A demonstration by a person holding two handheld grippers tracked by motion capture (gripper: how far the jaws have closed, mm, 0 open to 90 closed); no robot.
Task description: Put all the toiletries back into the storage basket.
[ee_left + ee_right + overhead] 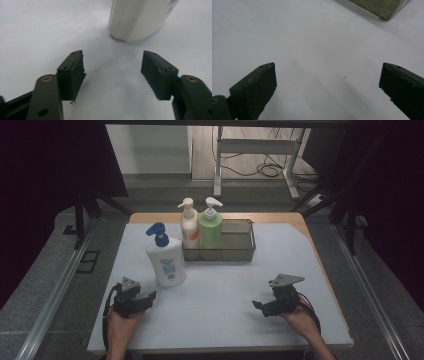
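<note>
Tabletop scene with two hand-held grippers. The left gripper rests near the table's near-left corner, held by the left hand; its jaws stand apart with nothing between them, the pads pressing on no object. Just beyond it, toward the middle of the left edge, stands the white bottle with the blue pump, upright; in the left gripper view its base lies ahead of the jaws and slightly to one side, apart from both pads. The right gripper lies near the near-right corner in the right hand, jaws spread wide over bare white tabletop. A wire basket sits toward the far edge, at mid-width; its left end holds a cream pump bottle and a green pump bottle, side by side and seemingly touching, though the high view is too coarse to be sure. A basket corner appears in the right gripper view.
</note>
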